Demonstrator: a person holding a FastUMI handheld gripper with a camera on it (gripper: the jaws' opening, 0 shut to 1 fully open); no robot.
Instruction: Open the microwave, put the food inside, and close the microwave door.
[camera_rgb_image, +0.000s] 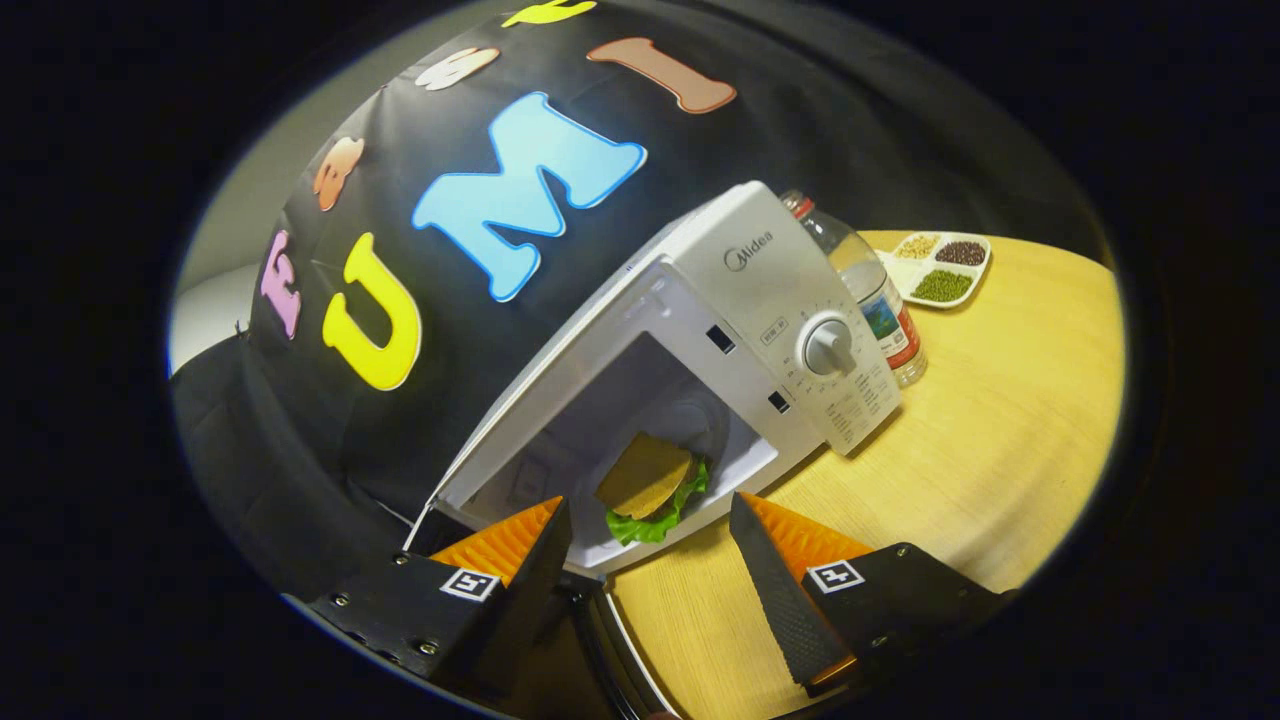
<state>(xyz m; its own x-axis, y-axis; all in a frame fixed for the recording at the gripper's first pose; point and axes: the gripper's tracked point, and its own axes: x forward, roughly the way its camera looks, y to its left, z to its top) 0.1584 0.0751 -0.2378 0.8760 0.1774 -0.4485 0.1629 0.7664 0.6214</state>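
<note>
Your gripper (650, 525) is spread wide, its two fingers well apart and holding nothing; bare air and tabletop lie between them. Under the fingers you can see the light wooden table (1000, 450), and down between them, close to you, a dark curved edge with a pale line along it (615, 640), which may be the lower part of the open microwave door, though you cannot tell for sure. Just ahead of the fingertips sits the sandwich (648, 485), a tan slice of bread on top with green lettuce (655, 522) frilling out beneath it. It rests on the floor of the cavity of the white microwave (740, 300), near the front lip, and looks to lie just beyond the gap between your fingers. The microwave is open, its cavity exposed toward you, and the whole scene appears tilted in your view, so the oven leans across it. On the oven's control panel, beside the cavity, there is a round grey dial (829, 347) with printed markings around and below it. Just beyond the panel side of the microwave stands a clear plastic bottle (868, 290) with a red cap and a coloured label, close against the oven. Farther back on the table, well apart from the bottle, lies a white divided tray (940, 268) holding separate portions of pale, dark and green beans or grains.
</note>
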